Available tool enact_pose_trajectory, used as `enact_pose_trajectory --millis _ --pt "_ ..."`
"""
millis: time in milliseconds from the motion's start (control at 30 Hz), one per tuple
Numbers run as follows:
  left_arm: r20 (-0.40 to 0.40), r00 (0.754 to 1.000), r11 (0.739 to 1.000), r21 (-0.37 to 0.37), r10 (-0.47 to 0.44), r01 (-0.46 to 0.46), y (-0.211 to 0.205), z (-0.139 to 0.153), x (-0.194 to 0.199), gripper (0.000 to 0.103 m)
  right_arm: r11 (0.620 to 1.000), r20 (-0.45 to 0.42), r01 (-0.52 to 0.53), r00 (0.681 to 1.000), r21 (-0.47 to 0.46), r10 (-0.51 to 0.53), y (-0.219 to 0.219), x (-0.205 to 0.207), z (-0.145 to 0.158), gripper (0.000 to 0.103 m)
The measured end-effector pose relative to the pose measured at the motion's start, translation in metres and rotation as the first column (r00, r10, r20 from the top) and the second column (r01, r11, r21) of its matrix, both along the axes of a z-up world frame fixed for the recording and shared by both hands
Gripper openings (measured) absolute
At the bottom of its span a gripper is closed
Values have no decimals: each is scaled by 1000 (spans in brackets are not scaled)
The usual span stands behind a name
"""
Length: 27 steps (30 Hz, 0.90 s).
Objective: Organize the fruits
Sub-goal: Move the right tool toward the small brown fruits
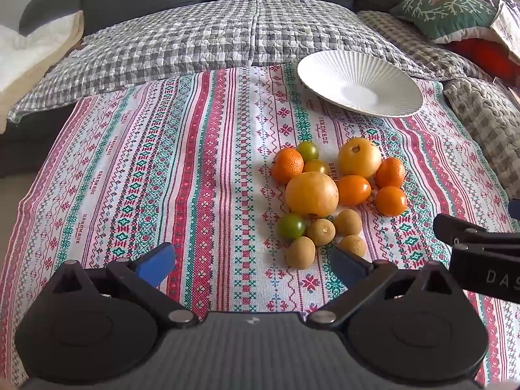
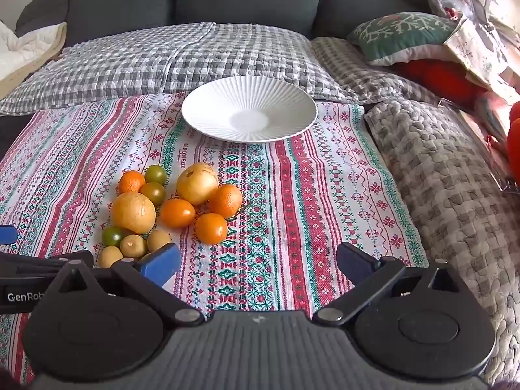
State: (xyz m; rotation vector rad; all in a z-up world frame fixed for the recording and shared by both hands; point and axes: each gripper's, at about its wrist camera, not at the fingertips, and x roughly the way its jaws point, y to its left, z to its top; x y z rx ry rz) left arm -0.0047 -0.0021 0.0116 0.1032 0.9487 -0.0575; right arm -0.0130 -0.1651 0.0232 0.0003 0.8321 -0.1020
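Fig.: start of fruit sorting, both wrist views. The fruit pile (image 1: 331, 195) lay on the striped cloth (image 1: 162, 178), bunched tight w/ most pieces touching; the white ribbed plate (image 2: 208, 113) sat empty farther back, apart from the pile.

Left gripper (image 1: 252, 261) was spread to its widest, nothing between the blue pads, hovering over the near edge of the pile. Right gripper (image 2: 258, 266) was likewise wide open and empty, over bare cloth to the right of the fruit.

Handling, judged from looks:
- Two big yellow fruits (image 1: 312, 193), (image 1: 359, 157): heaviest pieces, smooth, round, prob. firm. Best taken across the widest part; near the top or bottom the pads would likely slide off.
- Mandarins (image 1: 287, 165), (image 1: 390, 172): pebbly skin, decent grip, slight give.
- Orange tomatoes (image 1: 354, 190), (image 1: 391, 201) and green tomatoes (image 1: 292, 226), (image 1: 308, 150): small, glossy, thin-skinned, so slippery and easy to crush; light squeeze at mid-height.
- Small tan fruits (image 1: 321, 232), (image 1: 300, 253) at the near edge: light, dry shell, apt to roll.

Since pieces touched, lifting an outer one first would prob. disturb neighbours least. The soft cloth over cushions (image 2: 182, 55) gave an uneven, yielding base.
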Motion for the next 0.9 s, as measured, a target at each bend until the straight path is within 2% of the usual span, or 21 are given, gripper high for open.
enact_pose_trajectory --millis 133,300,500,700,900 --pt "-19 1000 1000 -21 22 -22 7 -3 4 94 998 20 41 999 51 -42 -1 5 3 103" --pt "-39 999 1000 -24 -11 10 8 -6 3 94 983 -43 78 997 166 -72 0 7 0 102" --pt "-65 998 1000 -5 -14 13 11 -6 7 94 988 59 4 998 155 -13 16 0 9 103" --pt "-52 998 999 4 -34 34 9 1 8 94 985 30 10 999 172 -15 12 8 4 103" --pt "-70 997 999 -13 -40 39 10 -10 11 94 988 -24 6 1000 156 -2 10 9 0 103"
